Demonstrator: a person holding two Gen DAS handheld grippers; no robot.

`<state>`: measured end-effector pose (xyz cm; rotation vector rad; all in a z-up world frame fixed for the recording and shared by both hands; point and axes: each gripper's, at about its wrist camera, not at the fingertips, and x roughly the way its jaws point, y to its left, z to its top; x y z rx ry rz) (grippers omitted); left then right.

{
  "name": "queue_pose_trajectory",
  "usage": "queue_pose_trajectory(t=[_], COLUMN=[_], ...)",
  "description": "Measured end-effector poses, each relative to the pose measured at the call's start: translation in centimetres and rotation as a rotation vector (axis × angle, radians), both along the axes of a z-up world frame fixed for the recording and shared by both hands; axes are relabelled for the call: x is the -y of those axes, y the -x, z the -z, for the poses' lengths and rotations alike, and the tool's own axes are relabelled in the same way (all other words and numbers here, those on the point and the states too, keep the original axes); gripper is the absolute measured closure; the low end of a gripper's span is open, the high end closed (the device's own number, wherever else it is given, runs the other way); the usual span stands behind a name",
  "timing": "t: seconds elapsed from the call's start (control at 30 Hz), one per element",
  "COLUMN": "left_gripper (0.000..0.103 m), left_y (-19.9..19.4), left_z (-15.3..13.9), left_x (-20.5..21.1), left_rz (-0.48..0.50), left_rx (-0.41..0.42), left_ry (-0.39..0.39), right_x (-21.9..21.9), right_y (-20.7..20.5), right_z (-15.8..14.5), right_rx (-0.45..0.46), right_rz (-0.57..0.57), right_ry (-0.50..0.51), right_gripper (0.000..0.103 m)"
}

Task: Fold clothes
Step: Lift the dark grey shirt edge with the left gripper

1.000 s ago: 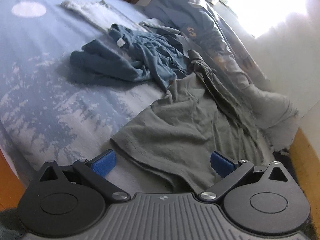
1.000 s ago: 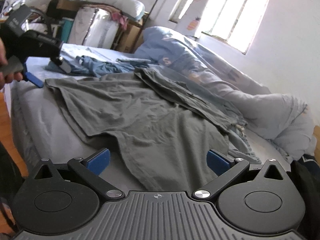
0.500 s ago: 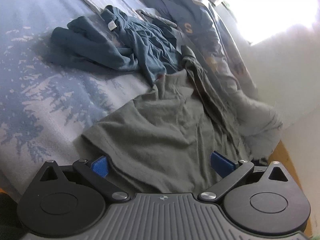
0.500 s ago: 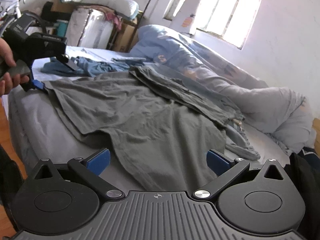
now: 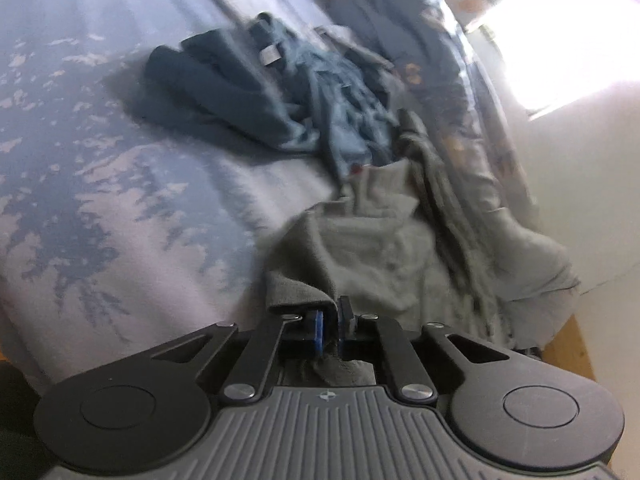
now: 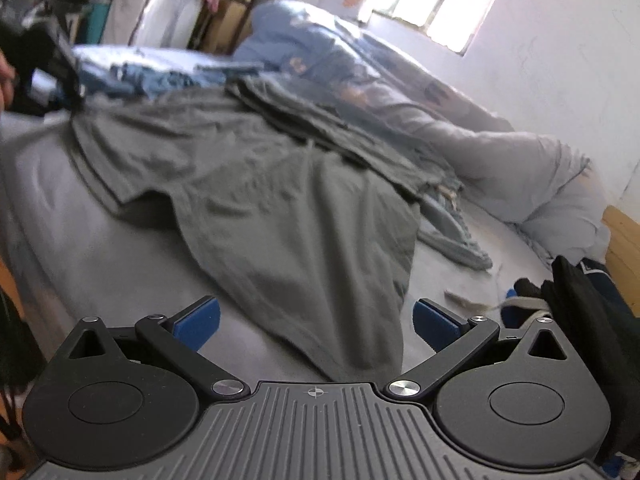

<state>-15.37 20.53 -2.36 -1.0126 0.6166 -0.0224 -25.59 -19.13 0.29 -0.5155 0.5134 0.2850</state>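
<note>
A grey T-shirt (image 6: 280, 200) lies spread and wrinkled across the bed. In the left wrist view my left gripper (image 5: 330, 322) is shut on a corner of the grey T-shirt (image 5: 380, 240), with cloth bunched between the blue pads. My right gripper (image 6: 316, 320) is open, and the shirt's near hem lies between its blue fingers (image 6: 198, 316). At the far left of the right wrist view the left gripper (image 6: 60, 64) shows blurred at the shirt's far corner, with a bit of a hand at the frame edge.
A crumpled blue garment (image 5: 280, 100) lies beyond the grey shirt on the patterned bedsheet (image 5: 100, 160). A pale blue duvet (image 6: 460, 120) is heaped along the wall side. Dark bags (image 6: 580, 300) sit at the right. Boxes and bedding (image 6: 160, 8) stand behind the bed.
My left gripper has moved in onto the shirt's corner and shut on it. My right gripper has drawn closer to the near hem and stays open.
</note>
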Motion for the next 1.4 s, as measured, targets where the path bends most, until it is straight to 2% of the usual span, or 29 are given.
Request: queue_pose_trajectory(t=[0.13, 0.2, 0.4, 0.7, 0.83, 1.07, 1.33, 1.4], left_gripper=[0.094, 0.094, 0.094, 0.094, 0.095, 0.095, 0.096, 0.096], left_y=[0.6, 0.5, 0.1, -0.8, -1.2, -1.8, -0.7, -0.5], left_z=[-0.7, -1.2, -1.4, -1.2, -1.3, -0.9, -0.4, -0.4], left_x=[-0.2, -0.1, -0.1, -0.8, -0.8, -0.8, -1.5, -1.7], left_rz=[0.004, 0.013, -0.006, -0.038, -0.048, -0.056, -0.086, -0.085], left_rx=[0.170, 0.244, 0.311, 0.390, 0.422, 0.368, 0.277, 0.290], left_ry=[0.148, 0.192, 0.343, 0.500, 0.530, 0.509, 0.448, 0.457], right_x=[-0.2, -0.4, -1.6, -5.3, -7.6, -9.1, -8.3, -8.2], right_y=[-0.1, -0.2, -0.8, -1.0, -1.5, -2.4, -2.4, -2.3], right_z=[1.0, 1.4, 2.9, 3.2, 3.4, 4.2, 4.1, 4.3], right_rx=[-0.001, 0.004, 0.029, 0.093, 0.131, 0.159, 0.156, 0.160], right_rz=[-0.001, 0.000, -0.014, -0.093, -0.070, 0.015, 0.007, 0.010], right_ry=[0.060, 0.086, 0.140, 0.104, 0.078, 0.050, 0.059, 0.051], right_gripper=[0.000, 0.000, 0.000, 0.000, 0.000, 0.000, 0.000, 0.000])
